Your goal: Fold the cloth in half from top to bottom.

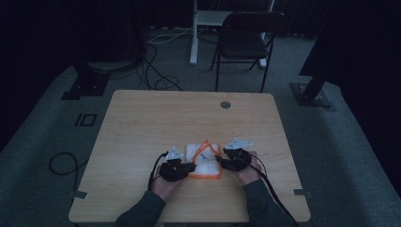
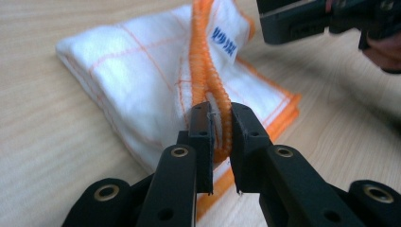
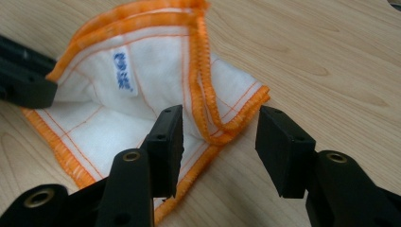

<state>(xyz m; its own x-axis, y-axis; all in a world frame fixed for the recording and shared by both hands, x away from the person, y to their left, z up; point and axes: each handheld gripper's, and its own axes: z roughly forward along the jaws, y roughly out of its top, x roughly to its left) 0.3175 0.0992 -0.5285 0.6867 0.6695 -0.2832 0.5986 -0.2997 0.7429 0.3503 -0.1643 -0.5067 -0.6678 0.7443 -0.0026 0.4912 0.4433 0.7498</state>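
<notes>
i read the scene from above first: the white cloth (image 1: 204, 161) with the orange stitched border lies folded on the wooden table (image 1: 142, 123), near the person's edge and about midway across, between the two hands. the left gripper (image 1: 185, 168) sits at the cloth's left side and the right gripper (image 1: 226, 163) at its right side, each with its cable trailing back toward the person. part of the cloth is raised off the flat layers and stands up in a peak between the two tools. in the left gripper view, the left gripper (image 2: 220, 127) has its jaws drawn close together on a fold of the orange hem (image 2: 208, 71), which rises upward from between the pads; i report this as a pinch on the cloth's edge, with the rest of the cloth (image 2: 137, 80) lying on the table beyond. a small blue label (image 2: 223, 40) shows on the raised part, and the other tool appears at the top right of that view. in the right gripper view, the right gripper (image 3: 220, 142) has its jaws spread wide, with a loop of the orange border (image 3: 208, 94) lying in the gap and neither pad pressing on it. the cloth (image 3: 118, 118) there rests on the table with its label (image 3: 122, 71) facing up, and the left tool's black jaw holds the cloth's far left edge.
</notes>
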